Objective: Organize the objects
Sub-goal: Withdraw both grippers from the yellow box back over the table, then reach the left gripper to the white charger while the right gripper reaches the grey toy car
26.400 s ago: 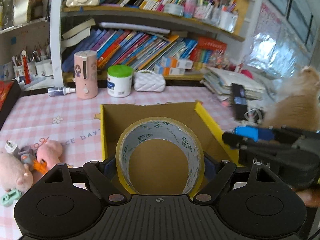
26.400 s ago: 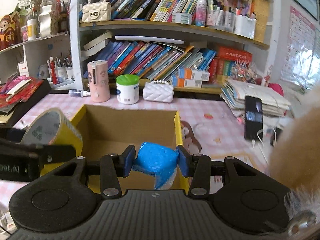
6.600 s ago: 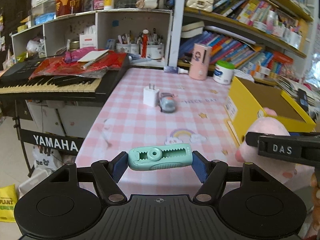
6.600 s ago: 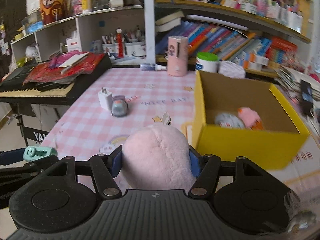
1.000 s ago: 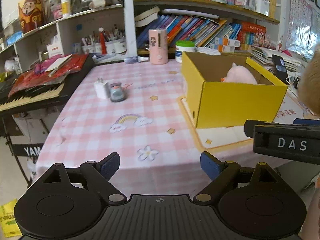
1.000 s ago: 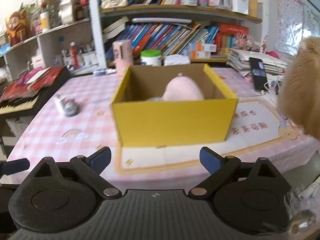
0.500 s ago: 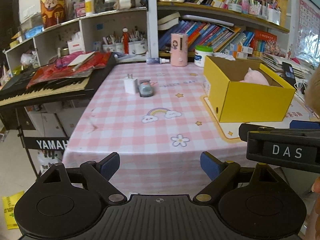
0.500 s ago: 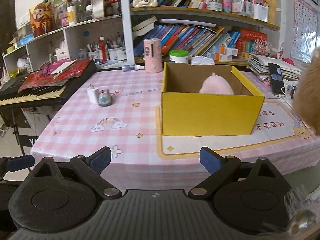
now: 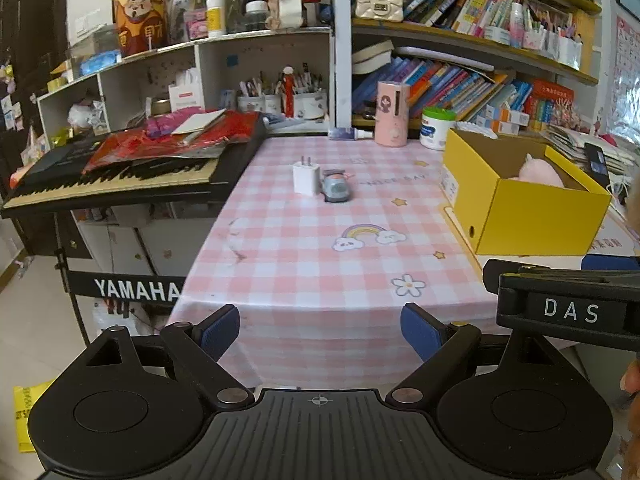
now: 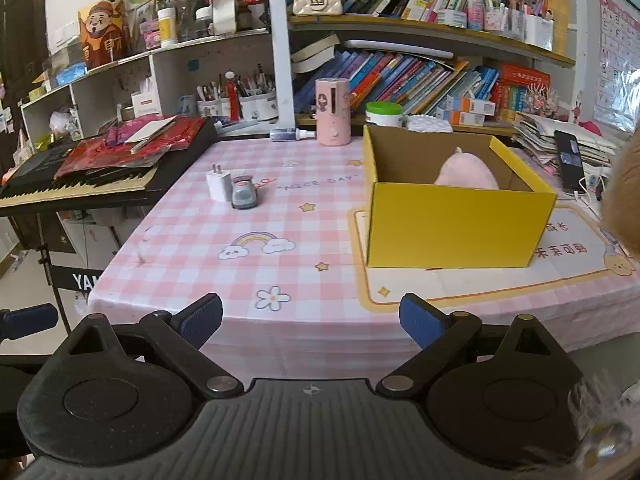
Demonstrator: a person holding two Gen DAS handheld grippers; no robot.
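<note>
Charger (image 9: 306, 178) and toy car (image 9: 335, 191) touching mid-table, well left of yellow box (image 10: 460, 224); left gripper (image 9: 320, 330), right gripper (image 10: 310, 318) both agape, empty: grabbing one likely to topple its neighbour.

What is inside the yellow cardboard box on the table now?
Inside the yellow cardboard box a round pink plush toy rises above the front wall. The floor of the box and anything lying lower are hidden by that wall in both views.
</note>
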